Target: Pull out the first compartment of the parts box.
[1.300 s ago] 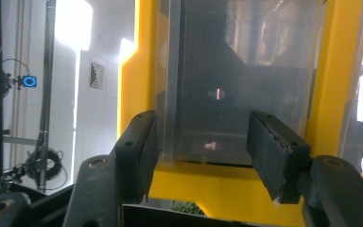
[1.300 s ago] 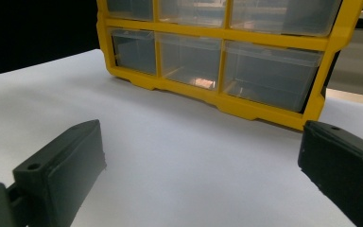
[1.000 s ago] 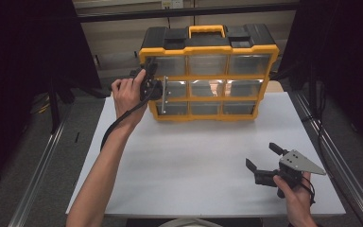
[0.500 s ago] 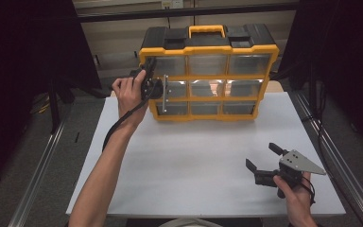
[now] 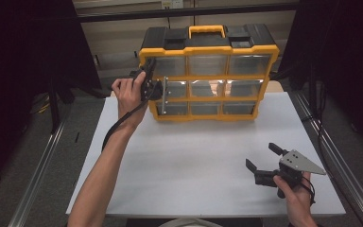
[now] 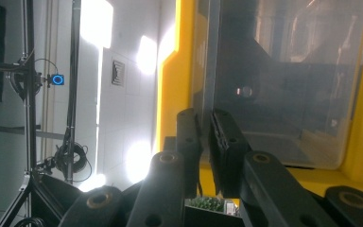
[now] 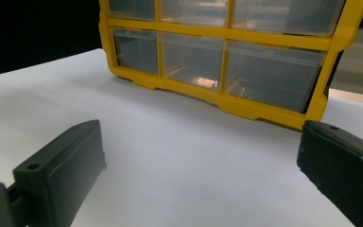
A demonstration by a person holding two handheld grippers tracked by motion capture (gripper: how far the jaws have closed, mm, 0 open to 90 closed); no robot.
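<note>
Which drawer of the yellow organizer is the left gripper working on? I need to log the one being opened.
The middle-row drawer at the left end: the left gripper is shut on its front edge, and it alone juts out from the organizer.

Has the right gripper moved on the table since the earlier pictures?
No. The right gripper sits in the same spot near the white table's front right corner, jaws open, well short of the yellow organizer.
</note>
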